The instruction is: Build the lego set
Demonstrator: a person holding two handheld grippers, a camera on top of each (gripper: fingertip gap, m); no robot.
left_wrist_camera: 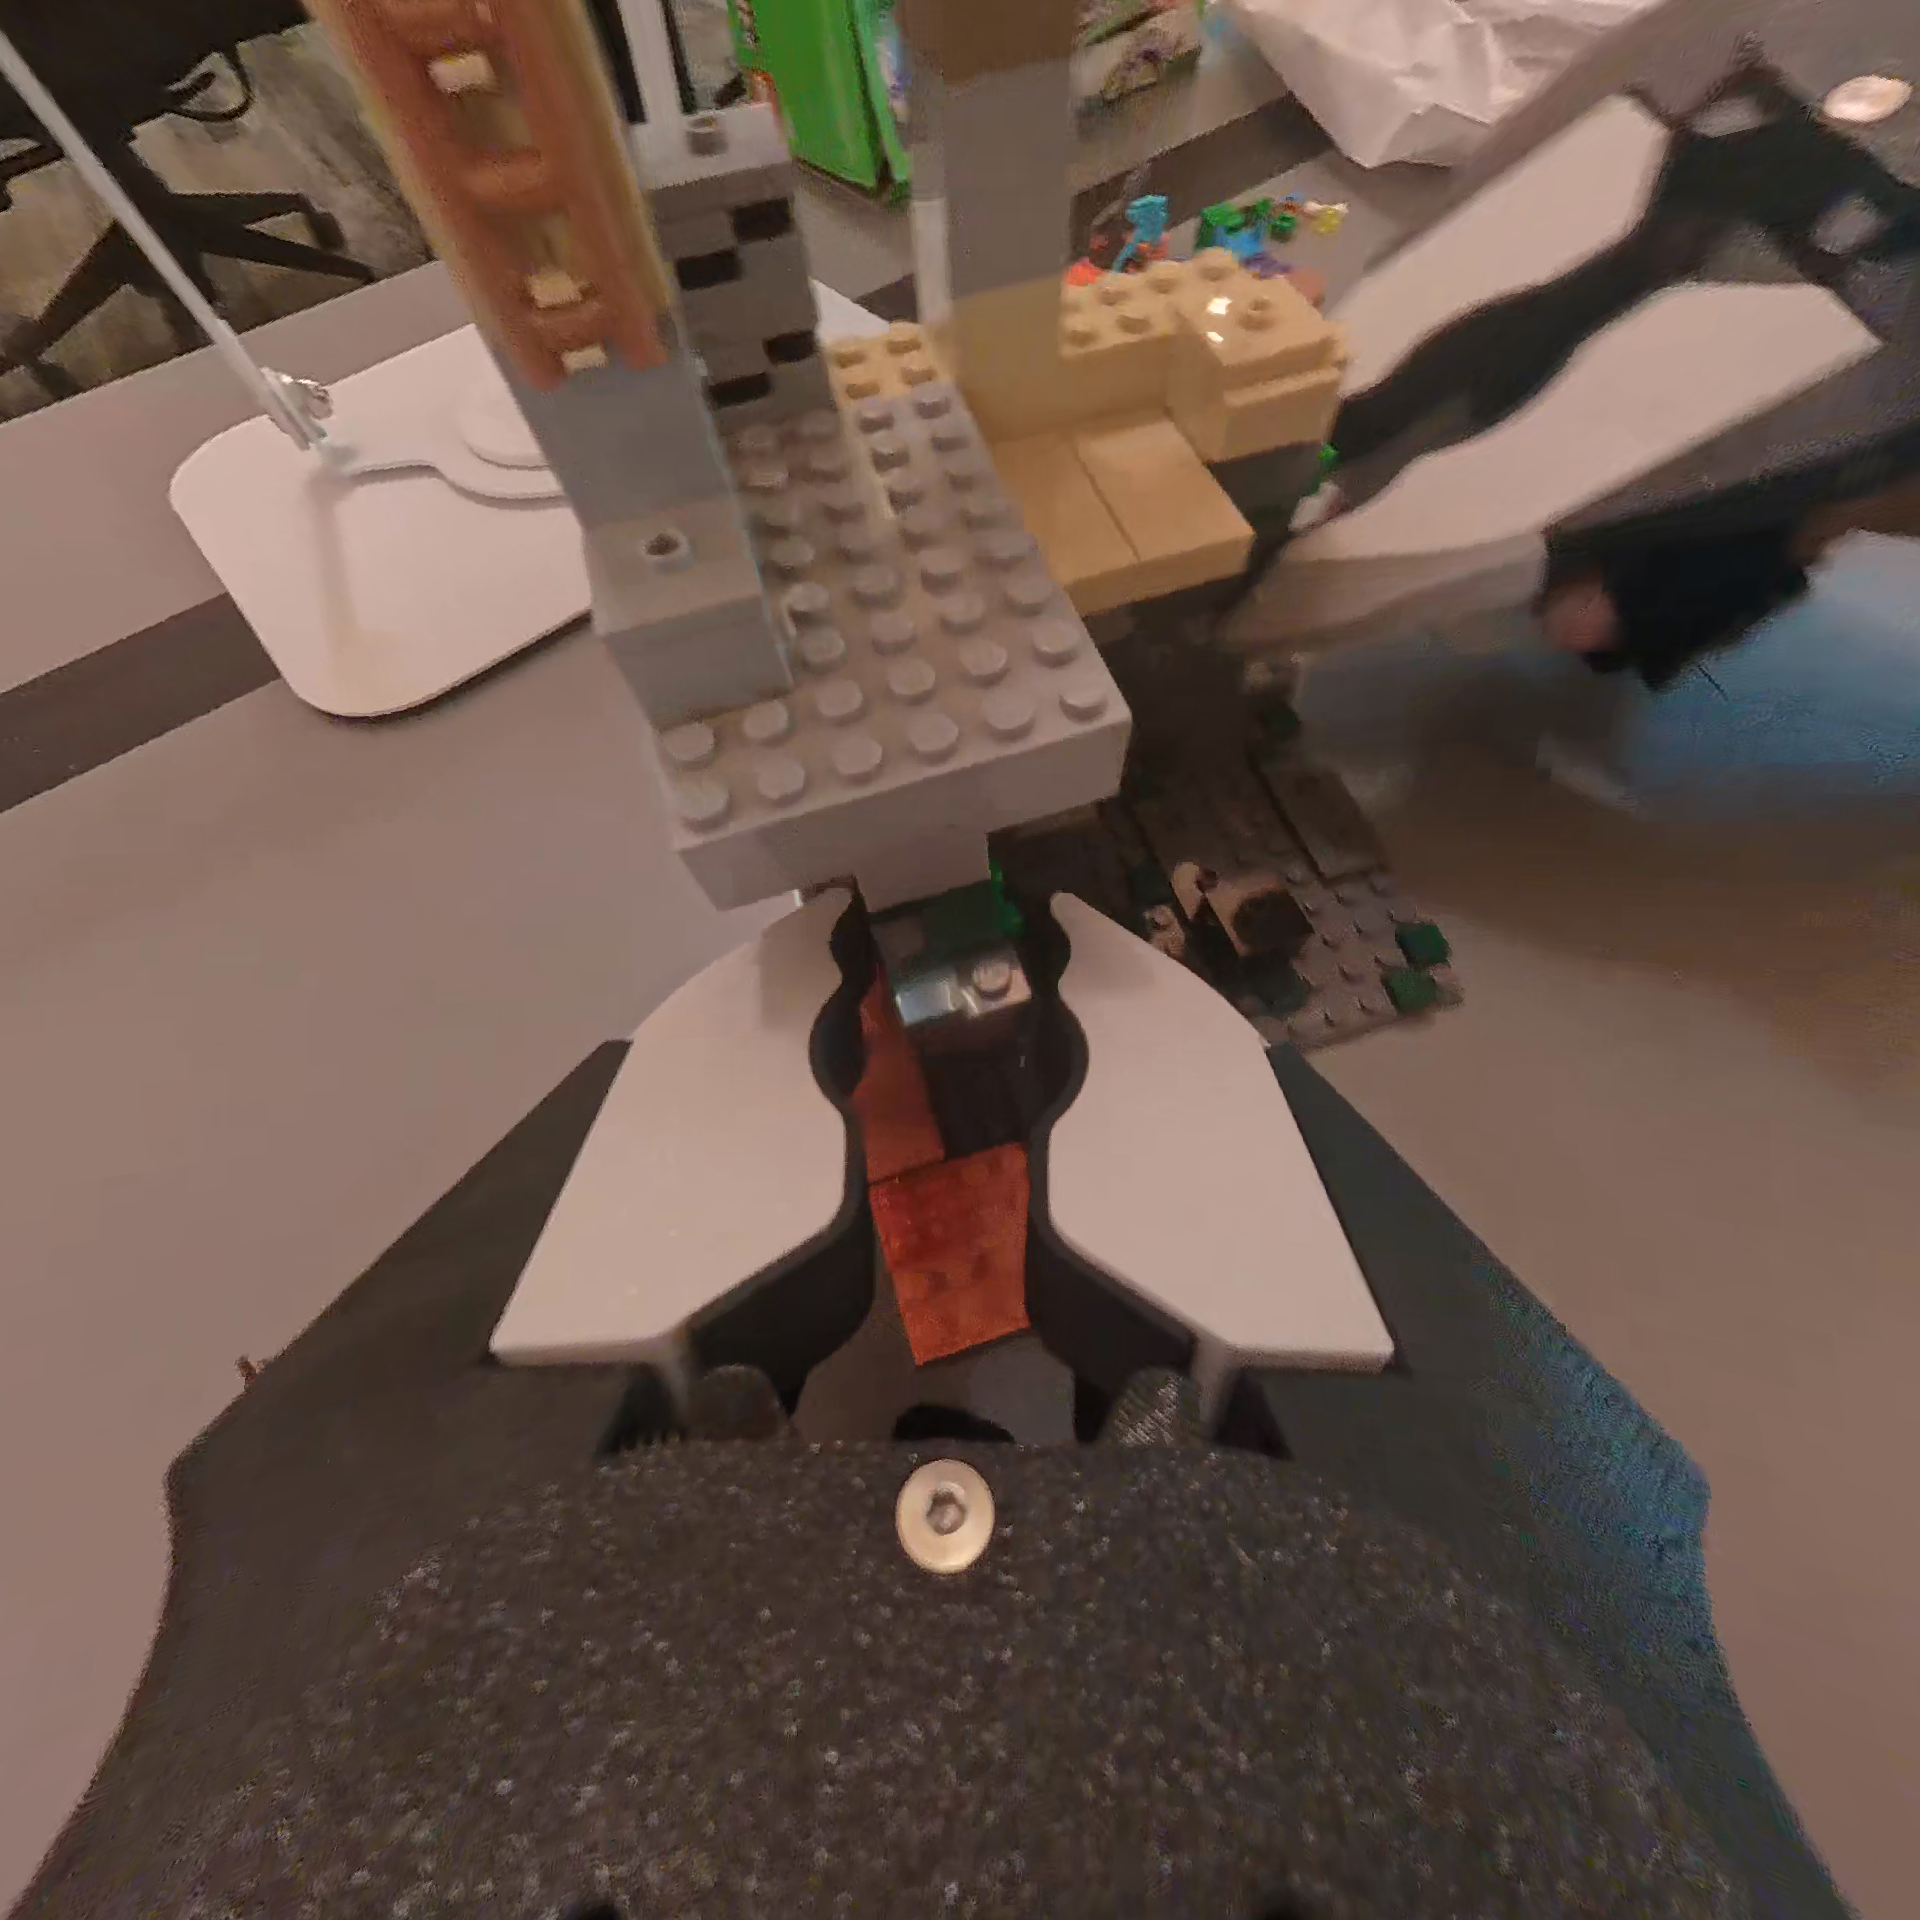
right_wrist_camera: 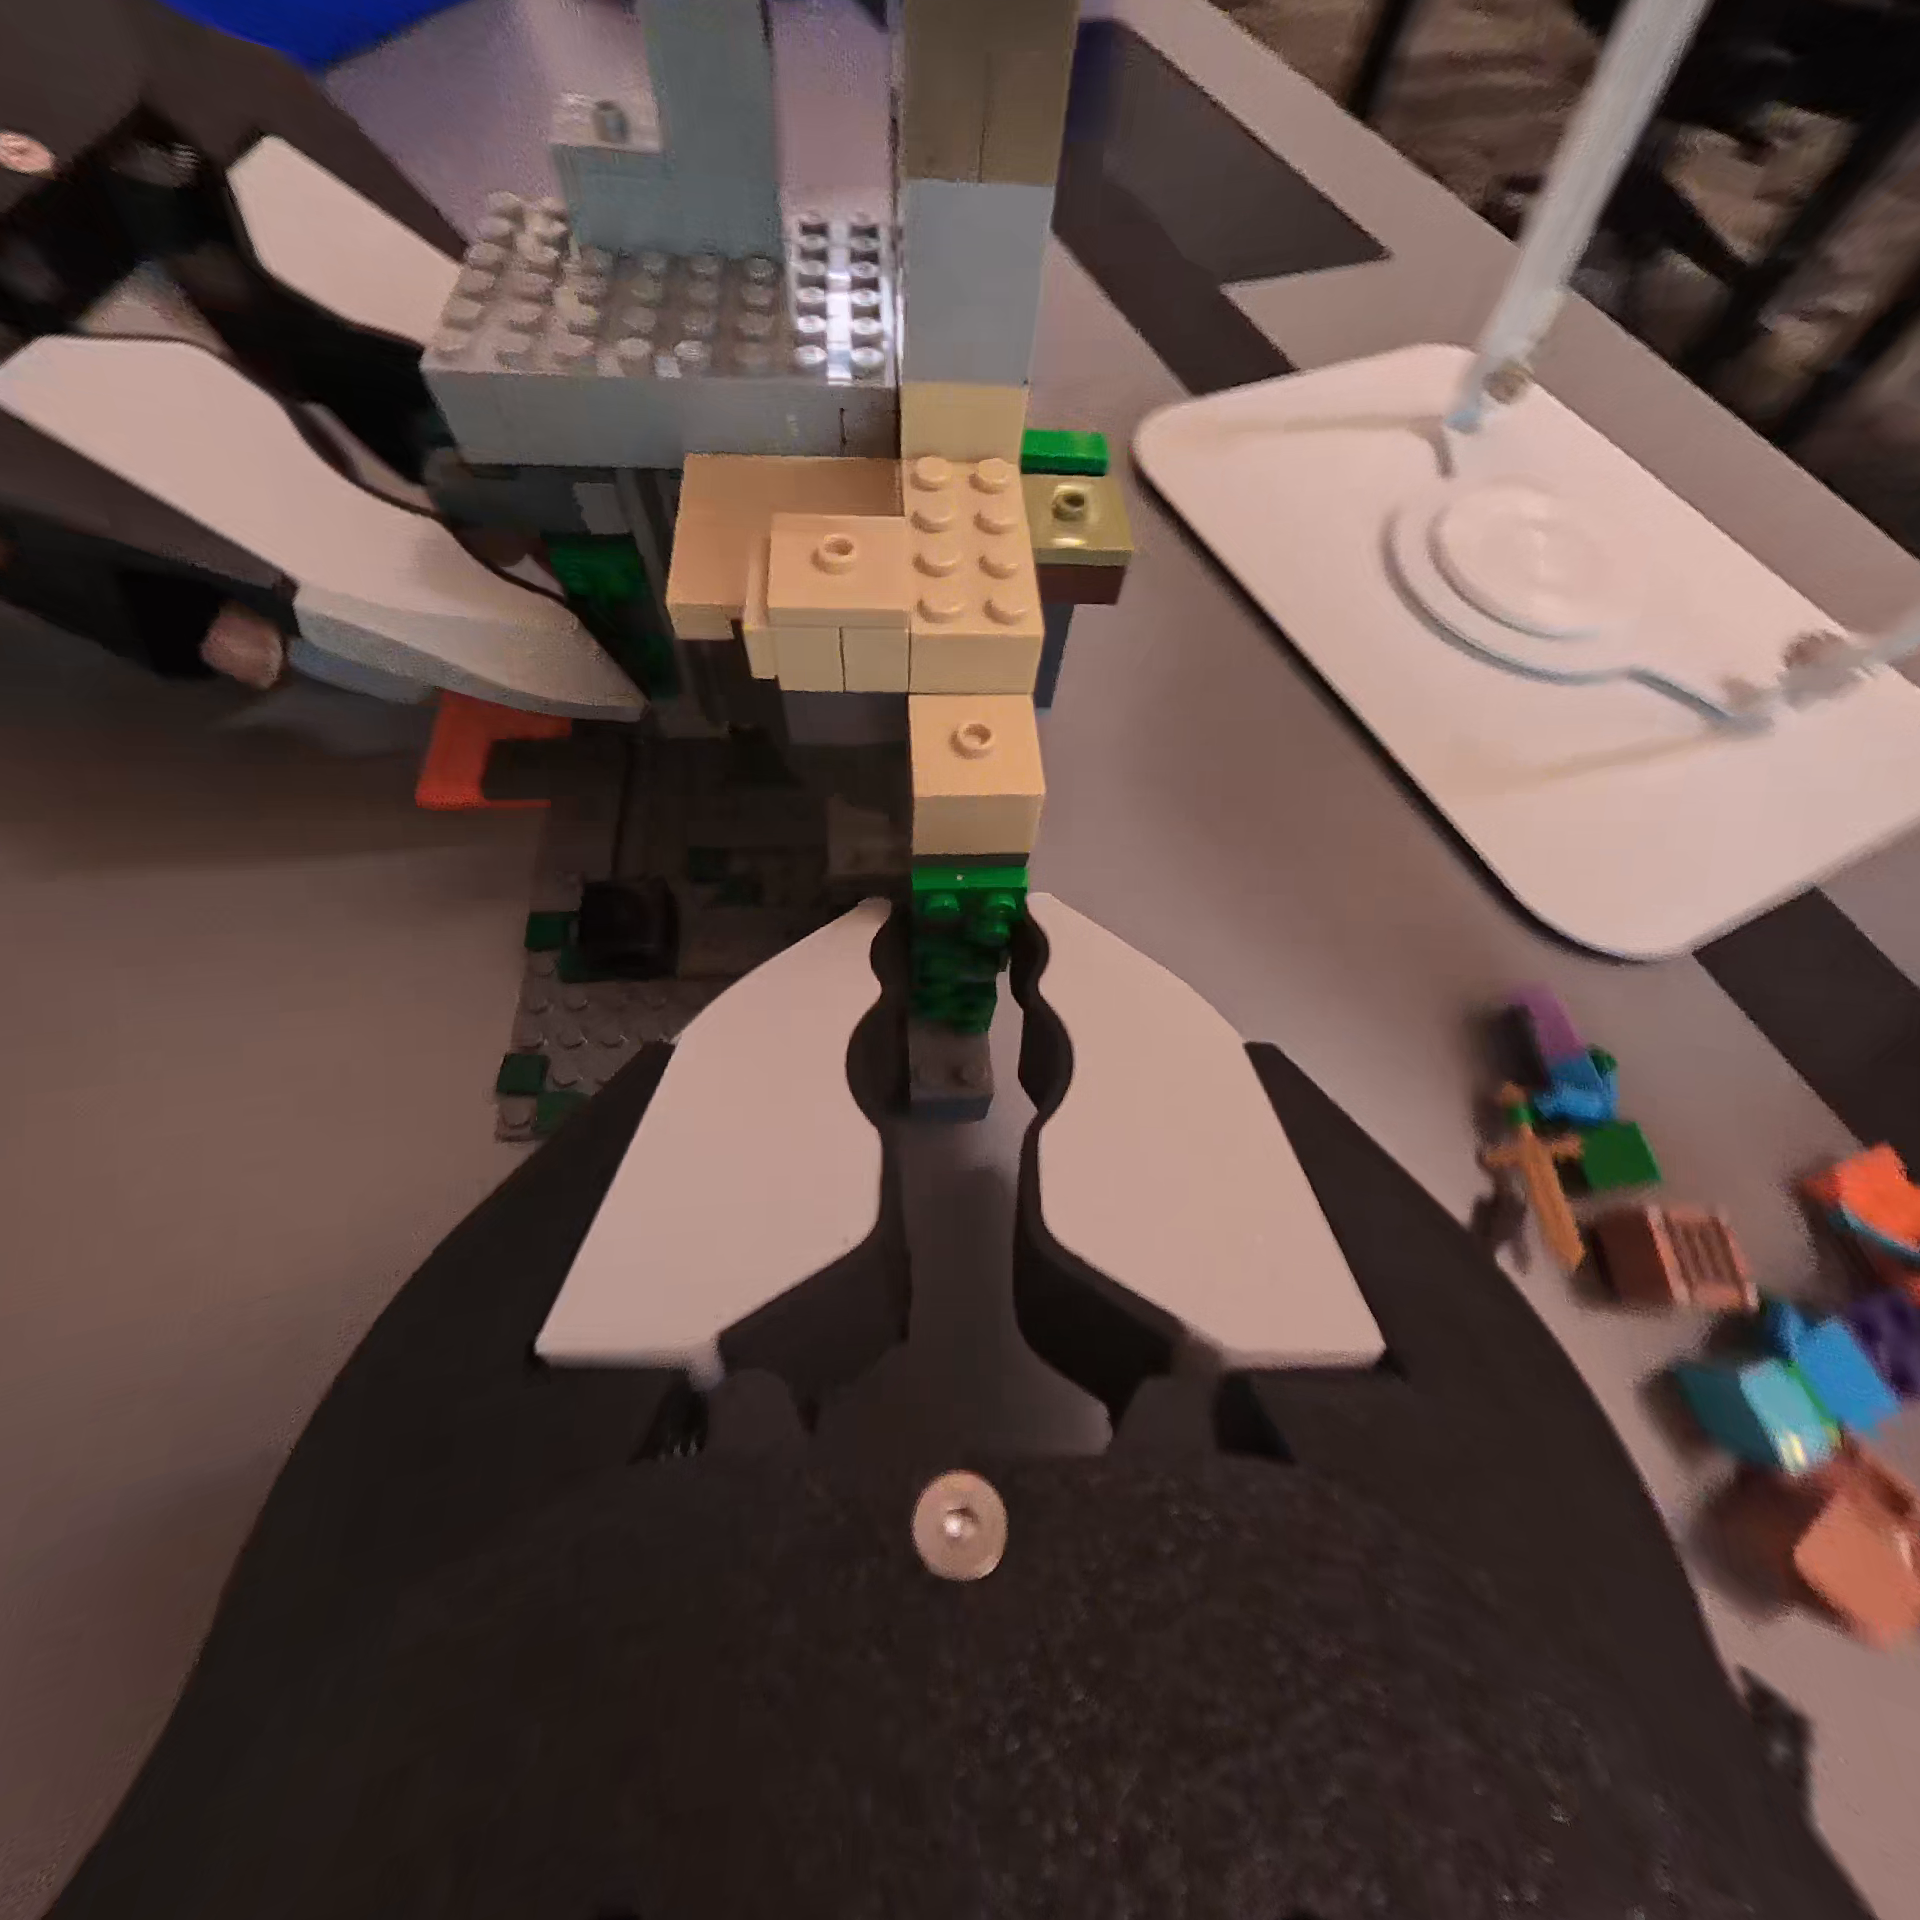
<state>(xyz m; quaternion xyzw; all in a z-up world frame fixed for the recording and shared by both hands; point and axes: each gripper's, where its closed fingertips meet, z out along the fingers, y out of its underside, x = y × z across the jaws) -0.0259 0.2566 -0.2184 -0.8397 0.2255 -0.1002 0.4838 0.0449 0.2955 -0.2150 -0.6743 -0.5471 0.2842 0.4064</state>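
Note:
The lego build stands on a dark studded baseplate [left_wrist_camera: 1340, 956] on the grey table. It has a grey studded platform [left_wrist_camera: 904, 623], tan blocks [left_wrist_camera: 1195, 353] and a tall pillar with an orange ladder-like strip [left_wrist_camera: 499, 187]. My left gripper [left_wrist_camera: 951, 914] is closed around the build's low dark section, with orange plates [left_wrist_camera: 951, 1257] between its jaws. My right gripper [right_wrist_camera: 956, 920] is closed on the green column [right_wrist_camera: 961, 956] below the tan blocks [right_wrist_camera: 935, 561]. The left gripper's fingers [right_wrist_camera: 364, 540] show at the build's far side in the right wrist view.
A white stand base [right_wrist_camera: 1558, 644] with a thin pole sits beside the build. Loose pieces and small figures [right_wrist_camera: 1558, 1143] lie to the right of my right gripper. A green box [left_wrist_camera: 831, 94] and white paper [left_wrist_camera: 1434, 62] lie behind the build. My right fingertips sit around 9 centimeters from my left ones.

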